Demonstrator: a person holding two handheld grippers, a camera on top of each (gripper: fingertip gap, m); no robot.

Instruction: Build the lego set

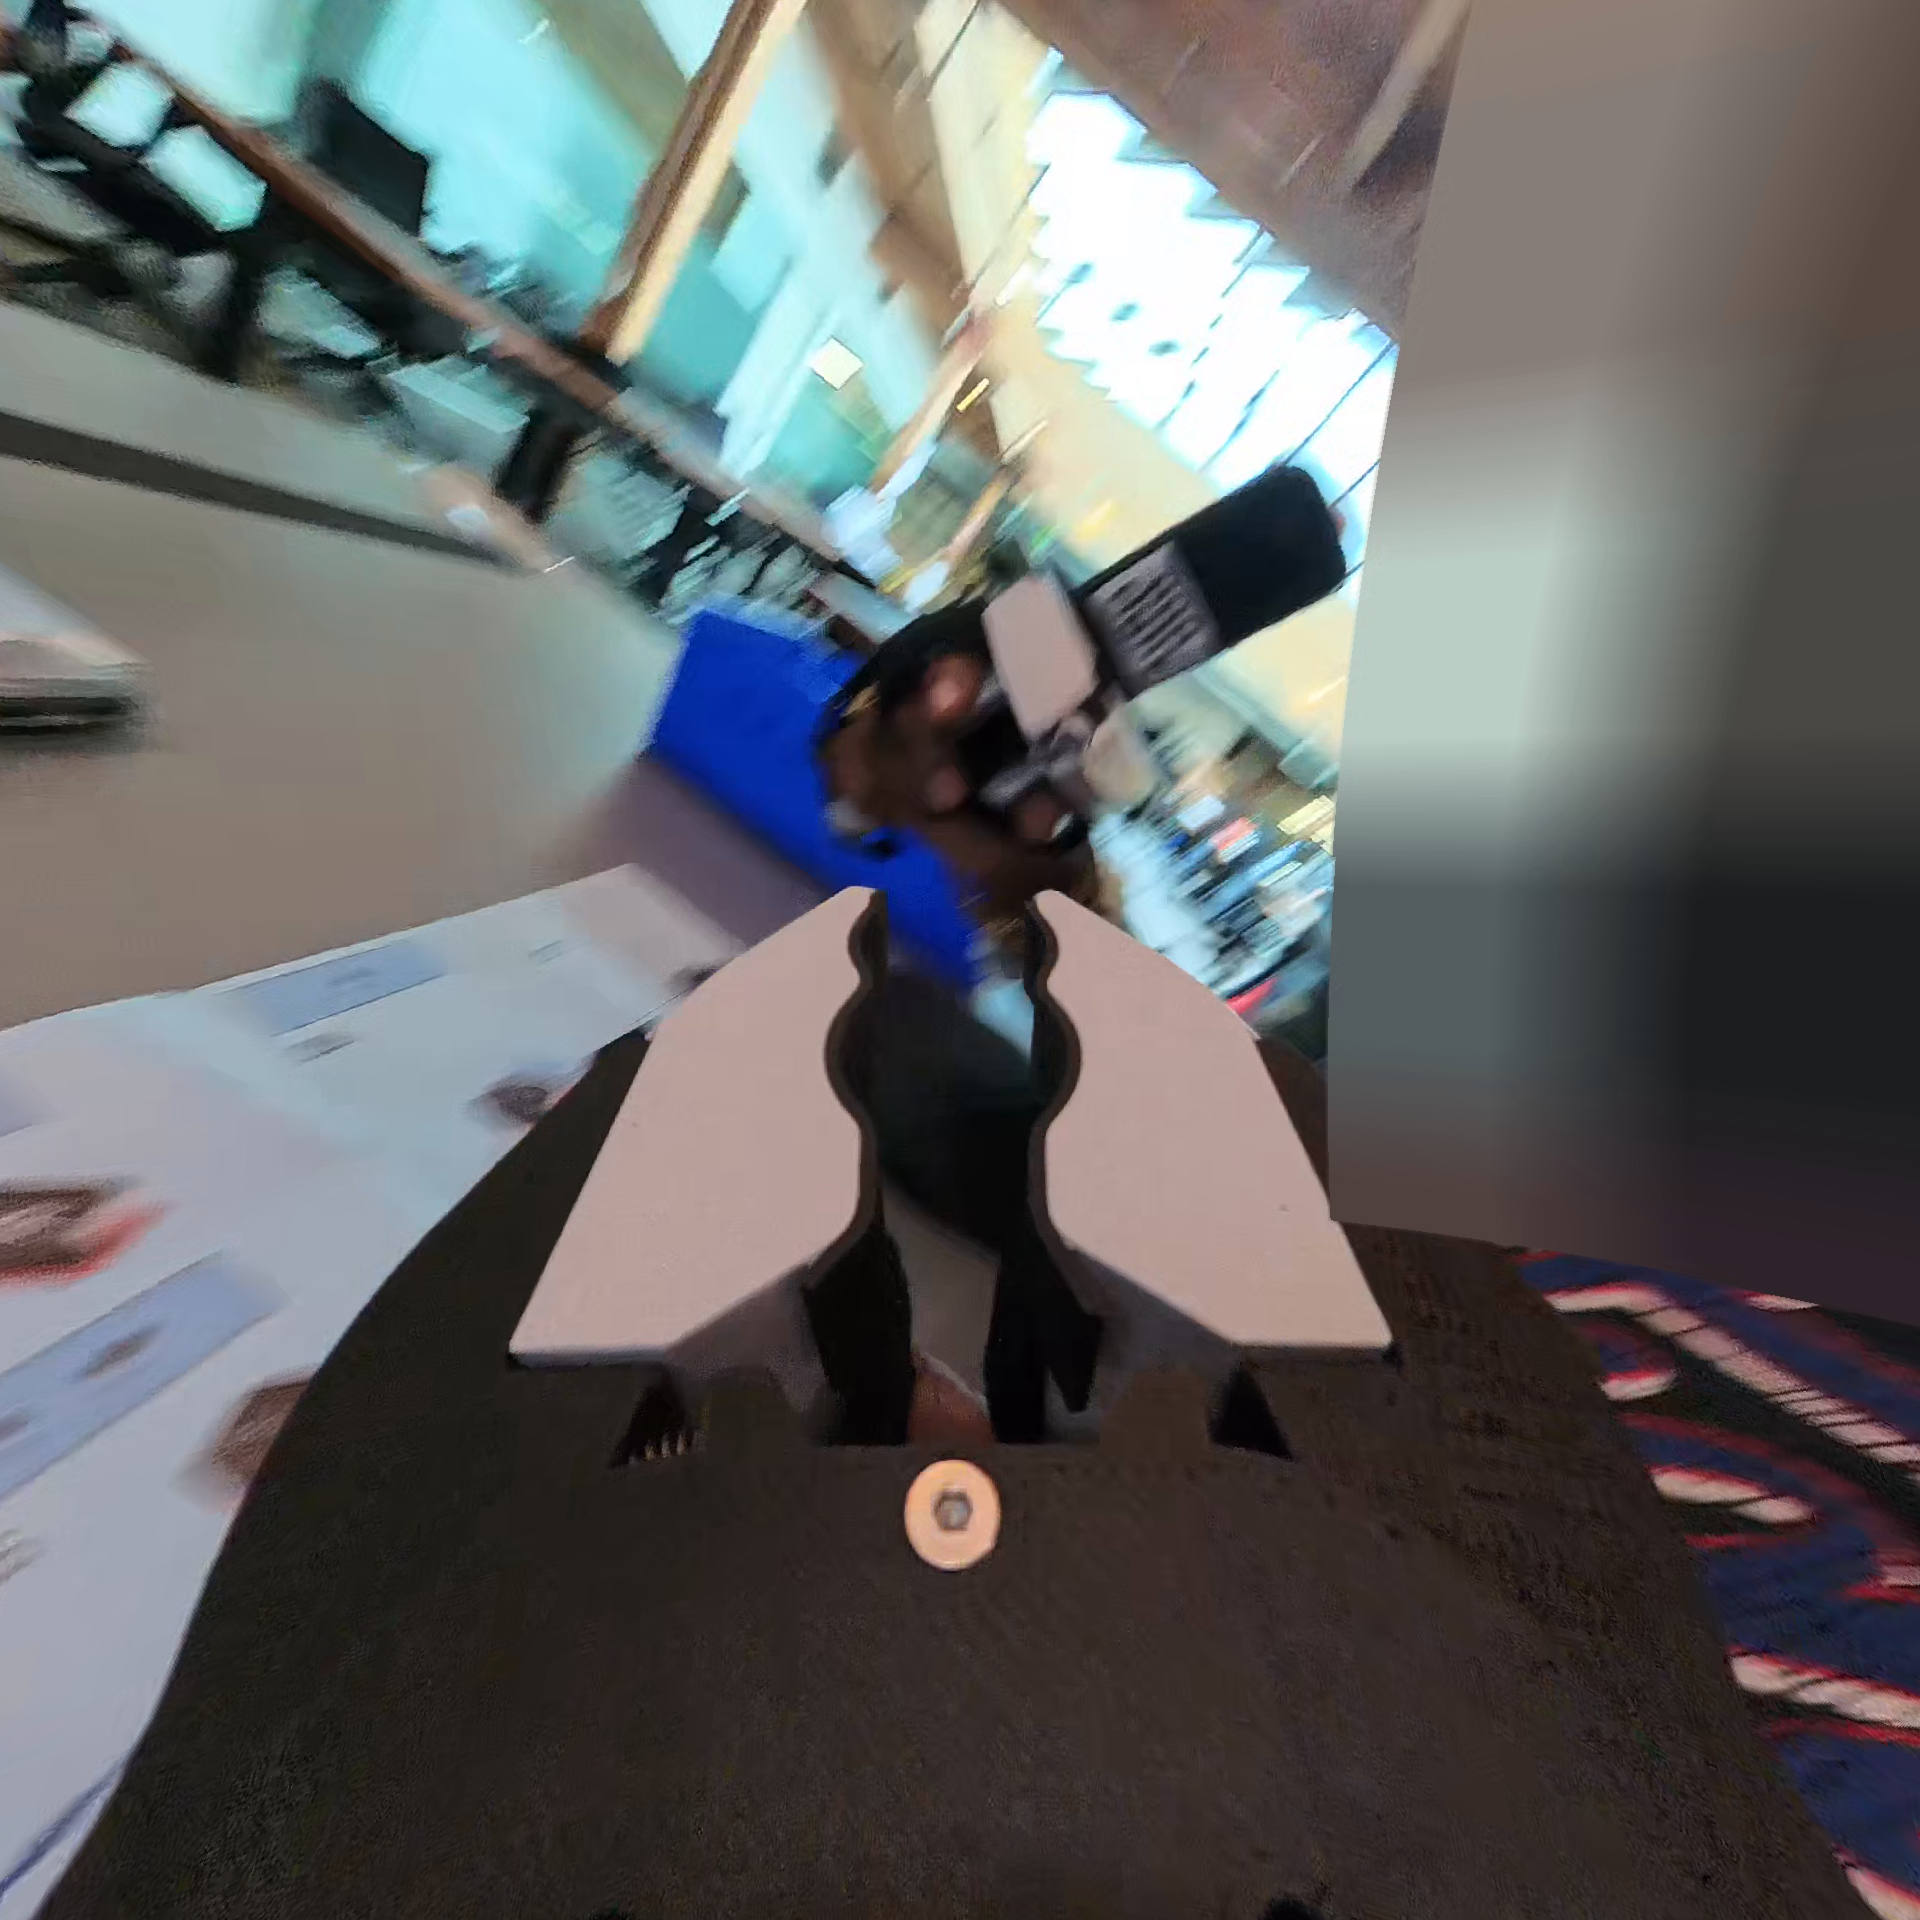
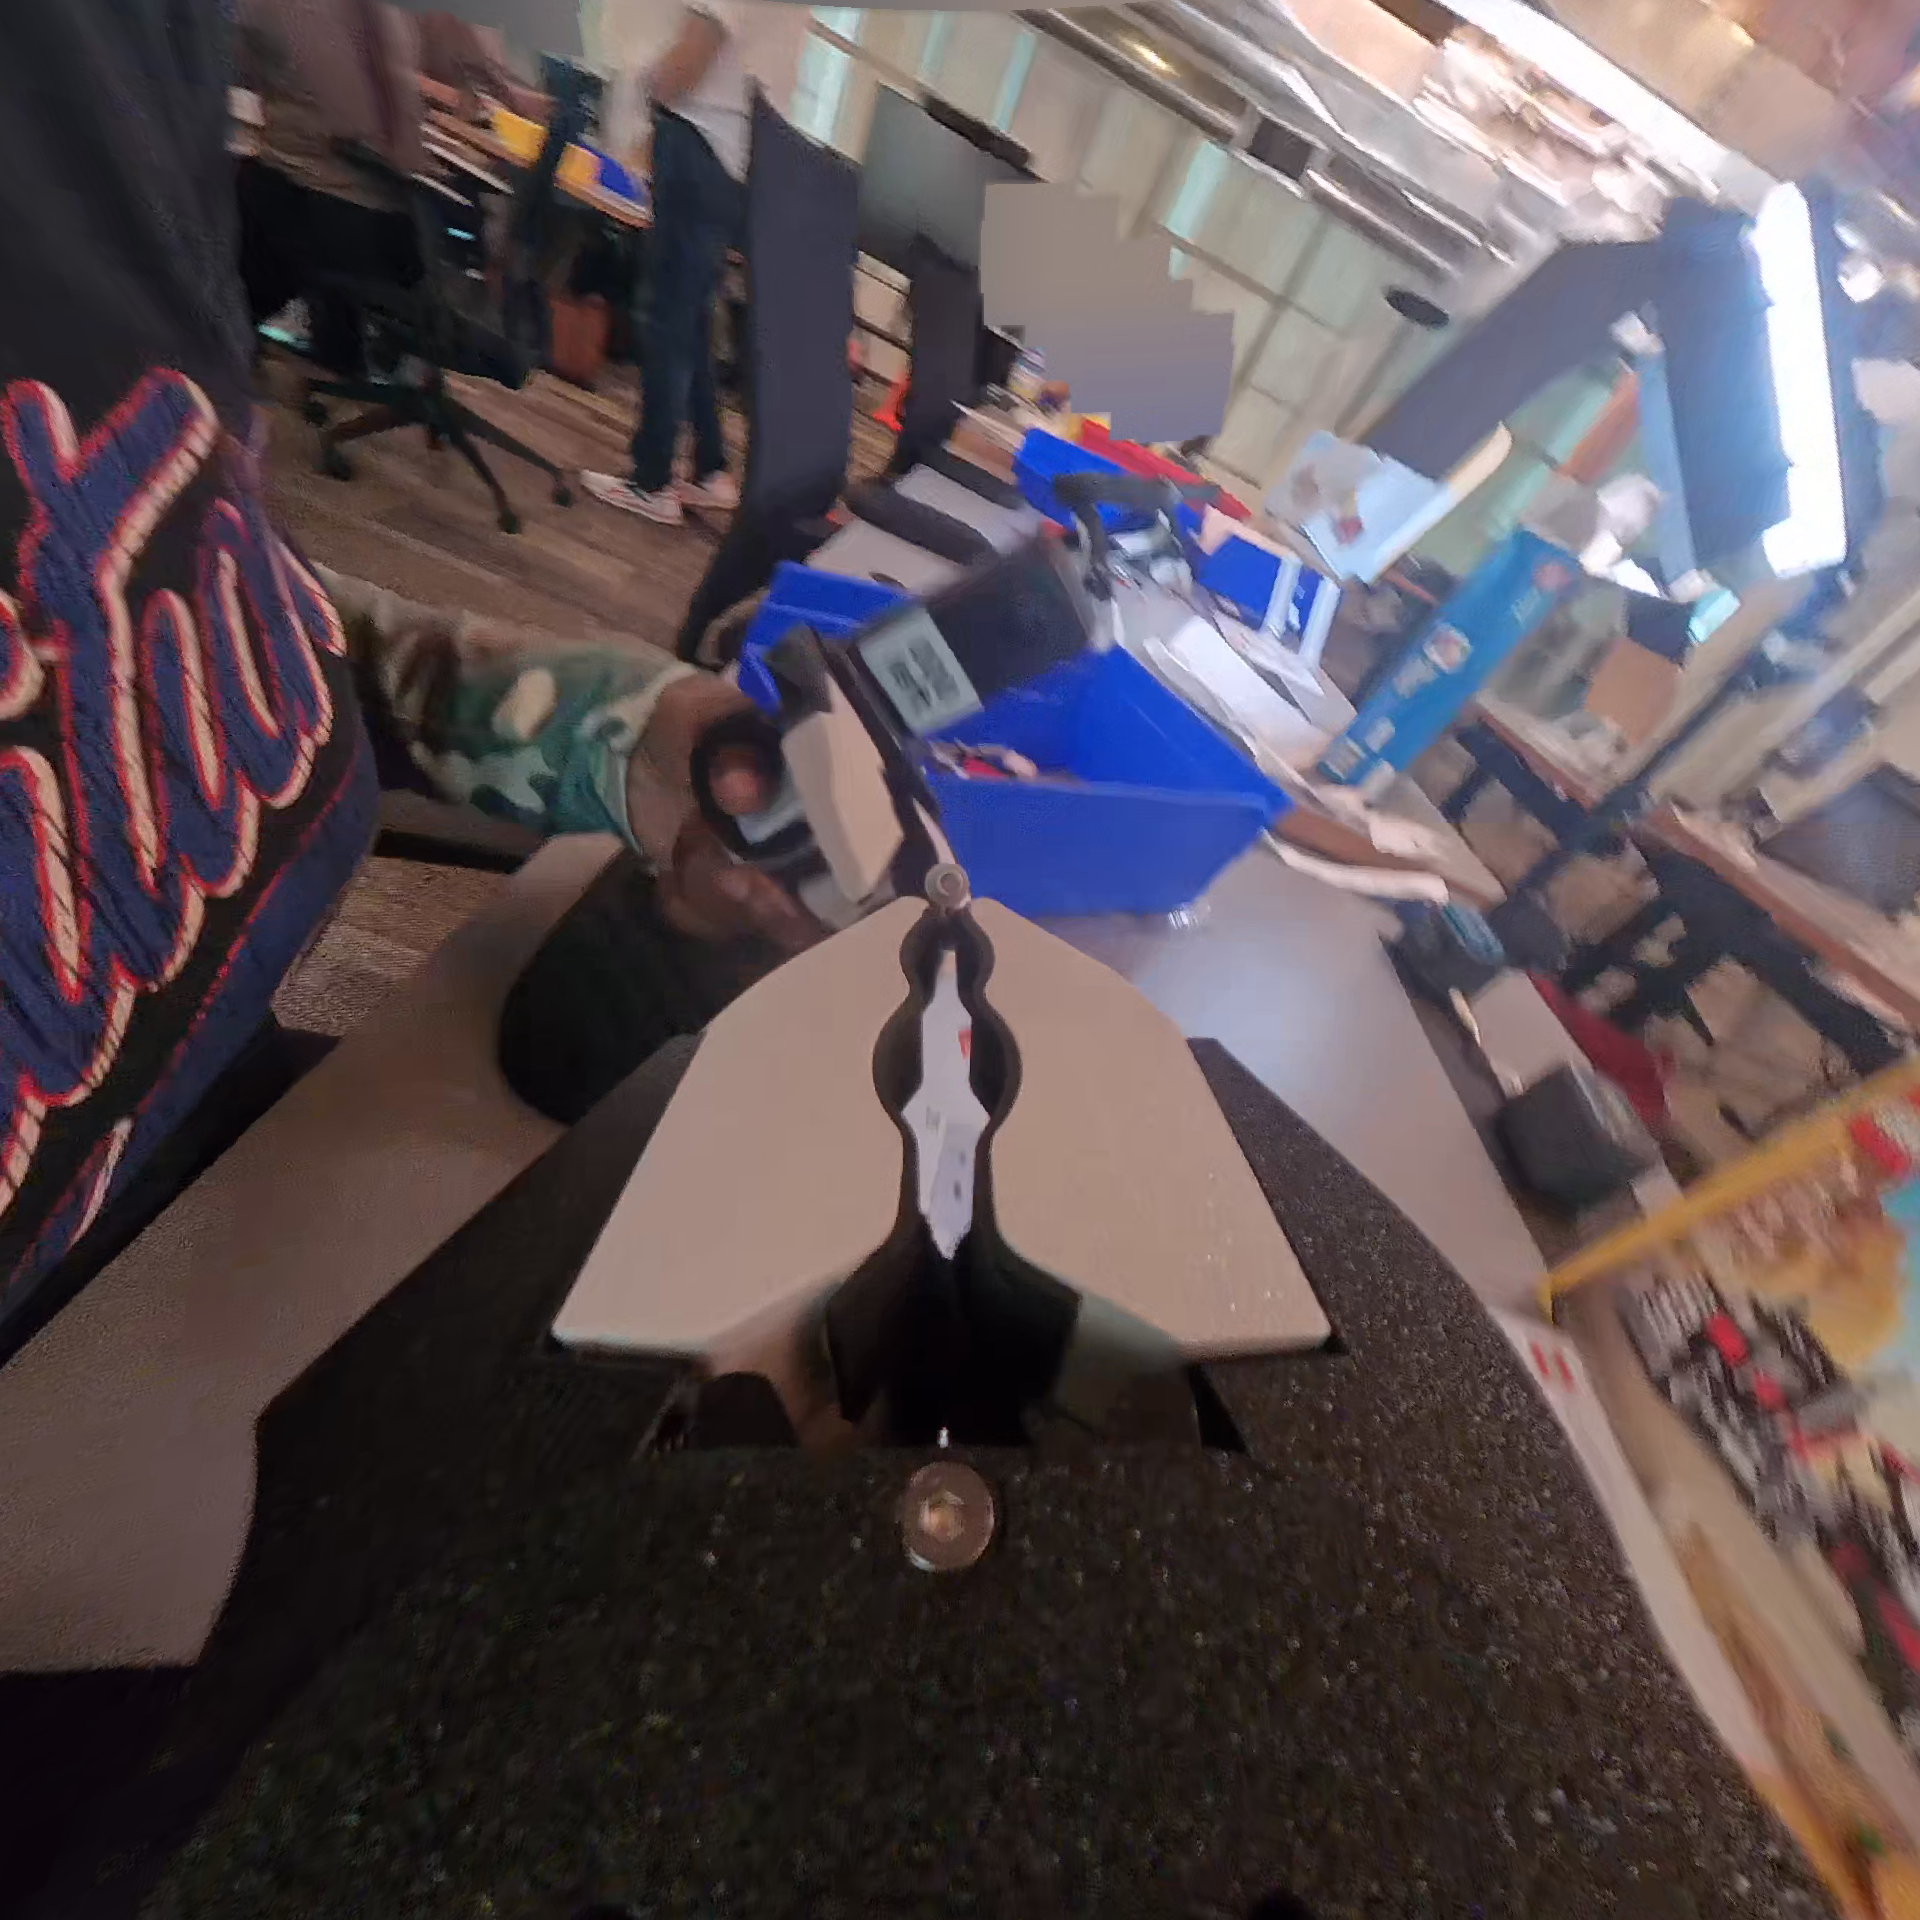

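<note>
In the right wrist view my right gripper [image 2: 949, 906] has its jaws almost together, pinching a small grey round lego piece [image 2: 948, 885] at the very tips. It is held up above the table. My left gripper [image 2: 847, 790], held by a hand in a camouflage sleeve, is just beyond it. In the left wrist view my left gripper [image 1: 961, 909] is raised and tilted, with a narrow gap between its jaws and nothing seen in it. The right gripper [image 1: 1039, 665] and the hand holding it show beyond. The view is blurred.
A blue bin [image 2: 1101, 821] with loose parts stands on the grey table [image 2: 1278, 997]; it also shows in the left wrist view [image 1: 748, 707]. Printed instruction pages [image 1: 260, 1091] lie at the left. A lego box [image 2: 1766, 1403] lies at the right. A person's dark shirt [image 2: 135, 675] is close on the left. Across from one pair of fingers to the other is roughly 4 cm.
</note>
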